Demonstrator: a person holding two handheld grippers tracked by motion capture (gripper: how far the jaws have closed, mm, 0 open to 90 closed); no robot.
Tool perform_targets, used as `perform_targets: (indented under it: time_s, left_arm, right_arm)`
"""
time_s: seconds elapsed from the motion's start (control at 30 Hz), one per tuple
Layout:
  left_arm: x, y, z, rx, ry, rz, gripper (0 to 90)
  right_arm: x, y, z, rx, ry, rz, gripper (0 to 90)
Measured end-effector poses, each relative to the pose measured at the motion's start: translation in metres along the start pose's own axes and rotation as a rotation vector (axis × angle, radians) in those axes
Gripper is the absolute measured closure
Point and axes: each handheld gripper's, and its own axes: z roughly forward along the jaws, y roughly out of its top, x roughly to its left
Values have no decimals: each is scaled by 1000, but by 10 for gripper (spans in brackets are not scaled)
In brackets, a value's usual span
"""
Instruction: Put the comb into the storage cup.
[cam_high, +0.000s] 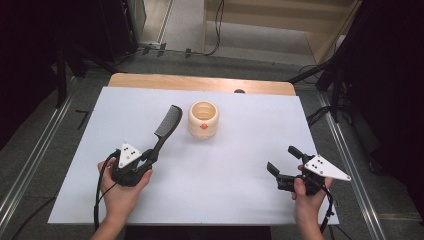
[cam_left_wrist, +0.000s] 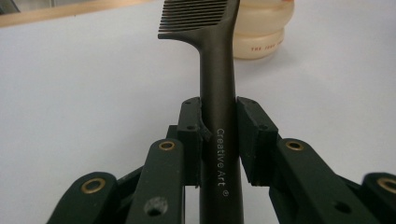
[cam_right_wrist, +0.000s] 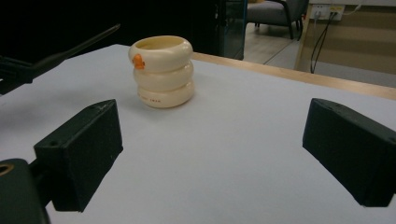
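Observation:
A black comb (cam_high: 164, 128) points up and away from my left gripper (cam_high: 151, 155), which is shut on its handle; the teeth end reaches toward a cream ringed cup (cam_high: 203, 119). In the left gripper view the comb handle (cam_left_wrist: 218, 116) runs between both pads (cam_left_wrist: 190, 135), and the cup (cam_left_wrist: 261, 28) stands just behind the teeth. My right gripper (cam_high: 283, 160) hovers open at the right of the white sheet with nothing between its jaws. Its own view has the cup (cam_right_wrist: 162, 71), with an orange dot near the rim, well ahead of the wide-apart pads (cam_right_wrist: 81, 151).
A white sheet (cam_high: 225, 165) covers the table; a strip of bare wood (cam_high: 200, 82) shows along the far edge. Dark stands and cables line the floor on both sides. A chair (cam_right_wrist: 275, 11) and a wall (cam_right_wrist: 355, 32) lie beyond the table.

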Motion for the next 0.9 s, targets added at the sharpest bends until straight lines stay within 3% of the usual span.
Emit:
perform_targets:
  time_s: [0.07, 0.17, 0.57, 0.9]
  left_arm:
    - [-2, 1, -1, -16, -5, 8, 729]
    - [-5, 1, -3, -36, -12, 14, 729]
    - [-20, 2, -7, -108, -31, 59, 729]
    - [-30, 3, -8, -141, -54, 69, 729]
  right_arm:
    - [1, 2, 2, 2, 10, -2, 30]
    - [7, 9, 9, -9, 69, 25, 9]
    - [28, 24, 32, 5, 123, 4, 0]
    - [46, 34, 54, 18, 198, 29, 0]
